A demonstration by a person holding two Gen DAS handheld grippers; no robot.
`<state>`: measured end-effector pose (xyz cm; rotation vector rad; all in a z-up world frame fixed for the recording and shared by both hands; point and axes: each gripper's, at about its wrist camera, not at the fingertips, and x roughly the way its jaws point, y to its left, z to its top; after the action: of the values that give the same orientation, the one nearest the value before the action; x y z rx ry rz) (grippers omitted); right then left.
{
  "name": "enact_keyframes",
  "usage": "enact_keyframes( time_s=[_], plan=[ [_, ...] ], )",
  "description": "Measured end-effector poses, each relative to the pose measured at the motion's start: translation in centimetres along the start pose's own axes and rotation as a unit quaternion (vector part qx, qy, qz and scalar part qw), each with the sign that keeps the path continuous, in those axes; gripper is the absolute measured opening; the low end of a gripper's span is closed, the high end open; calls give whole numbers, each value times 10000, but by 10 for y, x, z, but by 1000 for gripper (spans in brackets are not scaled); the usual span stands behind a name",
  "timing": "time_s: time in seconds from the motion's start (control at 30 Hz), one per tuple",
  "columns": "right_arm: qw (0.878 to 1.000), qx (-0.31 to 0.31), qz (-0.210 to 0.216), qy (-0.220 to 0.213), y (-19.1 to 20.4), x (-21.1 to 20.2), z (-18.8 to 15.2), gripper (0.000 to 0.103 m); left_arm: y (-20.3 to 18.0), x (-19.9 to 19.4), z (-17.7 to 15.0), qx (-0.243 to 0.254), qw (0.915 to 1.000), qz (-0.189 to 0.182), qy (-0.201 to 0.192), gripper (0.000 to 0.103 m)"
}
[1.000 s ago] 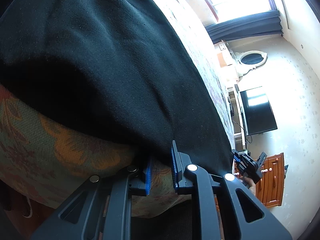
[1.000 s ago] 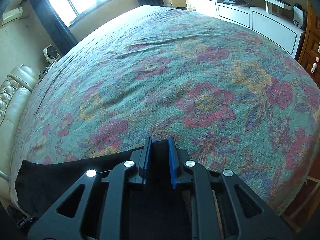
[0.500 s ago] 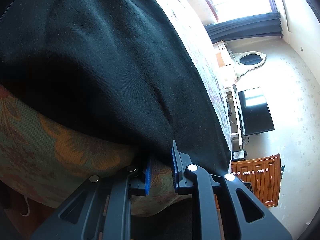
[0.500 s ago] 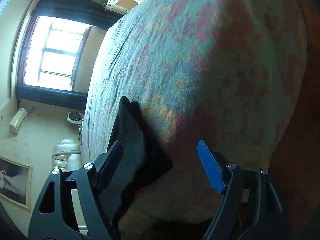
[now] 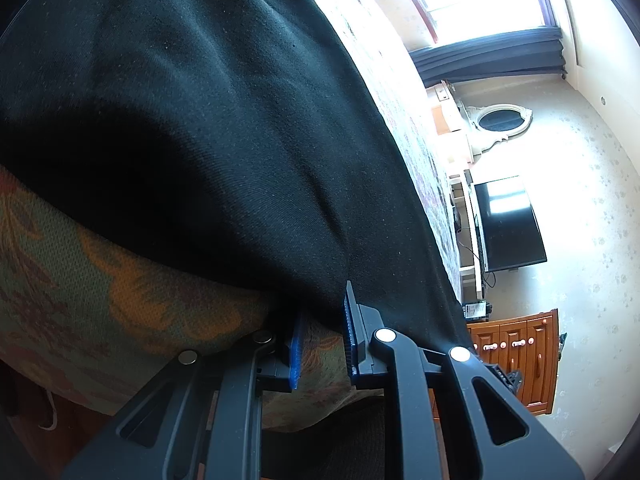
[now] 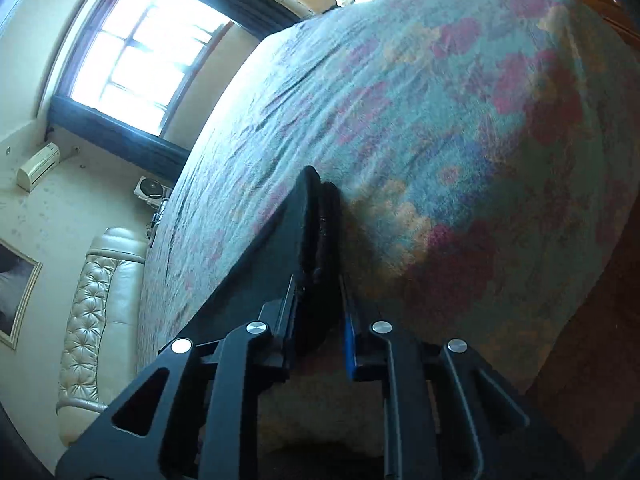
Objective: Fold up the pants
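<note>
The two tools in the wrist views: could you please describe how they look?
The left tool and right tool match: black plastic frames with triangular cut-outs, round silver rivets at the joints, and blue ribbed pads lining the fingers. No cables, sleeves or hands are visible.

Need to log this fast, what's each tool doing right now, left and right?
Left tool: shut on the edge of the black pants, bedspread fabric also between the pads.
Right tool: shut on a folded edge of the black pants.

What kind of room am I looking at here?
Most likely a bedroom: a wide bed under a floral bedspread, a tufted cream headboard, a television by the wall, and black pants laid out.
</note>
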<state>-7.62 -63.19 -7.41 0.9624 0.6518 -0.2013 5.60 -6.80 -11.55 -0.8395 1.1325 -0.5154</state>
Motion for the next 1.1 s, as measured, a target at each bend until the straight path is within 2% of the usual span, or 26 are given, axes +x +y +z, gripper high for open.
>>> enact_keyframes(
  time_s=[0.03,0.07,0.13,0.2,0.27,0.33,0.37,0.4,0.5,0.57,0.67,0.7,0.73,0.77,0.83,0.9,0.97,1.03,1.1],
  plan=[
    [9994,-307,6,-134,9,-4,5,17,0,0,0,10,10000,2,-6,19],
    [9975,-658,-163,-215,17,-3,7,17,0,-1,-1,13,10000,-5,-11,20],
    [9917,-1080,-688,-82,16,14,12,17,0,-1,-1,17,10000,-12,-13,21],
    [9923,-710,-936,388,-11,36,10,17,-1,-1,-1,1,10000,-20,-5,21],
    [9988,1,-363,330,-32,32,10,22,-1,-2,-1,-17,10000,-69,35,22],
    [9989,324,-334,67,-40,15,14,43,-4,-5,-1,82,9999,-23,74,24],
    [9987,248,-431,-124,-37,7,20,66,-8,-7,-3,207,9997,40,84,27],
    [9986,113,-485,-196,-32,3,27,72,-13,-10,-6,391,9991,104,100,32],
    [9992,-226,-256,197,-20,15,48,73,-34,-20,-21,1183,9925,254,164,47],
    [9982,-263,-29,529,-22,29,58,73,-50,-29,-30,1819,9829,264,118,56],
    [9916,-121,393,1225,-21,65,59,73,-72,-51,-29,2640,9635,301,-327,79],
    [9878,-117,488,1472,-20,75,56,76,-76,-59,-25,2823,9575,305,-506,81],
    [9871,-252,432,1519,-15,79,55,79,-78,-66,-20,2978,9519,326,-639,82],
    [9861,-314,463,1567,-12,80,56,83,-79,-72,-13,3075,9480,369,-727,84],
    [9813,-226,764,1752,-7,82,58,83,-72,-83,2,3118,9445,544,-885,84],
    [9805,-434,738,1771,-2,80,60,82,-58,-94,20,2956,9475,702,-1000,84],
    [9835,-313,647,1659,-7,80,64,79,-43,-103,38,2782,9511,833,-1053,84],
    [9840,-64,745,1619,-13,82,66,79,-28,-110,54,2698,9514,1045,-1060,84],
    [9800,-321,732,1824,-3,89,61,79,-20,-115,66,2639,9502,1226,-1117,84]
  ],
)
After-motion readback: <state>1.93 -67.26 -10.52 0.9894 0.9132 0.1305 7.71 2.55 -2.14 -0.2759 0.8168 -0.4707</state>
